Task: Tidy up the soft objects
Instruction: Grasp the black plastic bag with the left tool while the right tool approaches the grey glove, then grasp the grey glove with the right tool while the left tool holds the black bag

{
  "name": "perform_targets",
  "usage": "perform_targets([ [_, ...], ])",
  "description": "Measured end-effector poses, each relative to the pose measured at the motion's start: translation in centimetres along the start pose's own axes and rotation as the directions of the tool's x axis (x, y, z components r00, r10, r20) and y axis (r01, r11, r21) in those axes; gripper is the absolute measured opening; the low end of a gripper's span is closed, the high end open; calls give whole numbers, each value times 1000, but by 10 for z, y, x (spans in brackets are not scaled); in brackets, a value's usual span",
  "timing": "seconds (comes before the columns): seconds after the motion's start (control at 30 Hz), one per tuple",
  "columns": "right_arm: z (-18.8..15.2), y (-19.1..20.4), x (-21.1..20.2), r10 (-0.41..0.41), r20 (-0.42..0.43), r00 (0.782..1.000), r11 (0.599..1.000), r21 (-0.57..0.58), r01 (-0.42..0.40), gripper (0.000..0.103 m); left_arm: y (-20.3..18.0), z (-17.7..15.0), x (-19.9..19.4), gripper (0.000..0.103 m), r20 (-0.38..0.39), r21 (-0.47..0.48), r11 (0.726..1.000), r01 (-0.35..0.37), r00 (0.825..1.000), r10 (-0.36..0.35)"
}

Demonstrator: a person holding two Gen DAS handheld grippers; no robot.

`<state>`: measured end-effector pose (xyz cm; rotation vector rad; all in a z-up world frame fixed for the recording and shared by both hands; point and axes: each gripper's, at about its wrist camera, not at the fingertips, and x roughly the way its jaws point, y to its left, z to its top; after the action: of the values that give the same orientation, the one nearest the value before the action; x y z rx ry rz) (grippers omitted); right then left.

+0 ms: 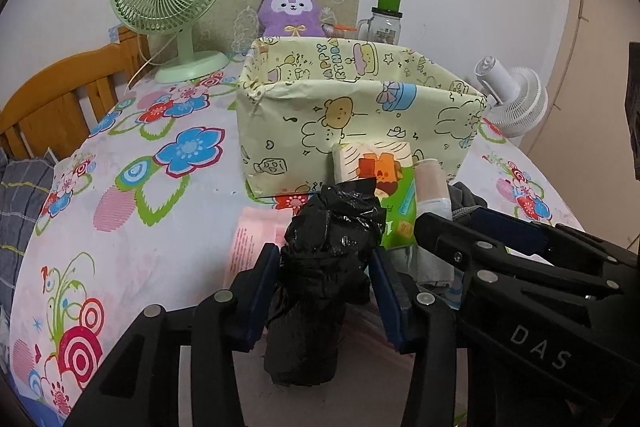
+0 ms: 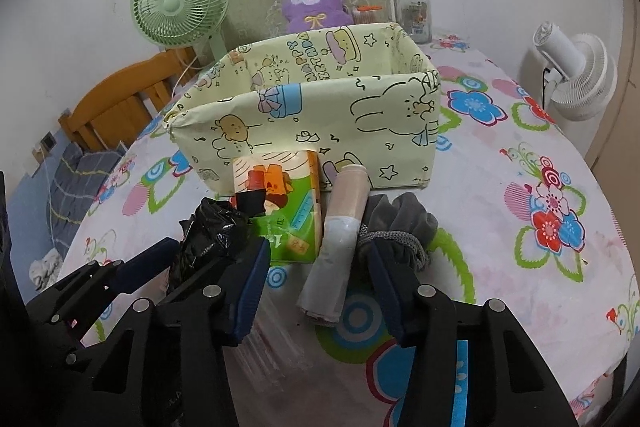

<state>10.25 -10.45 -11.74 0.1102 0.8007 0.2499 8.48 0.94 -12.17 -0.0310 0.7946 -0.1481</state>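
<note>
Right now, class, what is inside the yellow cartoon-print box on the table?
The yellow box shows only its own printed lining on the far and side walls; nothing rises above the rim. Its floor is hidden by the near wall, so flat items there cannot be ruled out.

Two fans stand on the table: one green fan [image 1: 170, 3] and one white fan [image 1: 514, 99]. There is one box [image 1: 352, 115], one plush [image 1: 290, 11] and one jar [image 1: 386, 21] behind it. In front of the box lie four soft things: one black bag roll [image 1: 320, 283], one tissue pack [image 2: 282, 203], one pale roll [image 2: 338, 243] and one grey pouch [image 2: 400, 223]. One flat pink pack [image 1: 252, 247] lies under them. Two grippers show: left [image 1: 324, 291], right [image 2: 316, 291]. One chair [image 1: 68, 95] stands beside the table.
</note>
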Motion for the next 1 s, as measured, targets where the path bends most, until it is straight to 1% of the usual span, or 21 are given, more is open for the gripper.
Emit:
perform_targets([
  [0.1, -1, 1, 1, -2, -4, 1000, 1000, -4, 2, 54, 2, -2, 0, 46, 0, -8, 1000, 3, 1000, -3],
  [0.2, -1, 1, 0, -4, -4, 1000, 1000, -2, 4, 51, 3, -3, 0, 46, 2, -10, 1000, 2, 1000, -2],
  [0.5, 4, -10, -6, -33, 16, 999, 999, 20, 33, 50, 0, -1, -2, 40, 15, -16, 1000, 17, 1000, -17],
  [0.77, 9, -26, -5, -50, 14, 999, 998, 44, 50, 50, -17, 7, -4, 39, 36, 17, 999, 49, 998, -49],
  [1.0, 10, -37, 6, -57, -11, 998, 996, 65, 58, 50, -27, 8, 3, 39, 24, 24, 998, 54, 998, -55],
])
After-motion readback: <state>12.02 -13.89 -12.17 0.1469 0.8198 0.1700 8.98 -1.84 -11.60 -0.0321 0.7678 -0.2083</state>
